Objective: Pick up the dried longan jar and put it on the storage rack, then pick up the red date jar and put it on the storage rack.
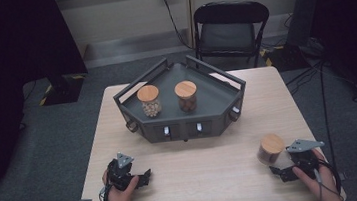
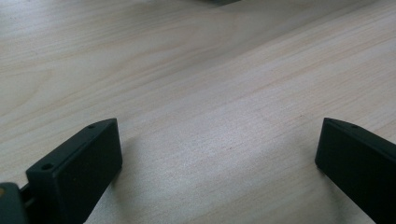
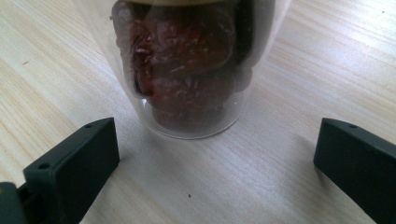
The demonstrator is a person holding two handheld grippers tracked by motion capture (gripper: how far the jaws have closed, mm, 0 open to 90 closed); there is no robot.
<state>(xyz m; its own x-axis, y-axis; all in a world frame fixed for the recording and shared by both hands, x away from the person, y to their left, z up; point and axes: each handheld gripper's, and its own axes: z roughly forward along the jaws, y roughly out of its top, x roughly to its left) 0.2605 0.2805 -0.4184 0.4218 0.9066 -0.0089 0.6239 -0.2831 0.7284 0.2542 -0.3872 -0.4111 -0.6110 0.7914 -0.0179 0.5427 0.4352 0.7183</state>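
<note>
A clear glass jar (image 1: 271, 149) with a wooden lid stands on the table at the front right; it holds dark red dried fruit (image 3: 187, 70). My right gripper (image 1: 281, 167) sits just behind it, low on the table. Its jaws (image 3: 217, 154) stand wide open, and the jar is just ahead of them, untouched. At the front left my left gripper (image 1: 142, 177) rests near the tabletop. It is open too (image 2: 219, 154), with bare wood between its fingers.
A dark grey angular tray (image 1: 215, 84) stands at the middle back of the table. It carries a jar of pale nuts (image 1: 149, 101) and a jar of dark contents (image 1: 186, 95). A black folding chair (image 1: 229, 27) stands beyond the table.
</note>
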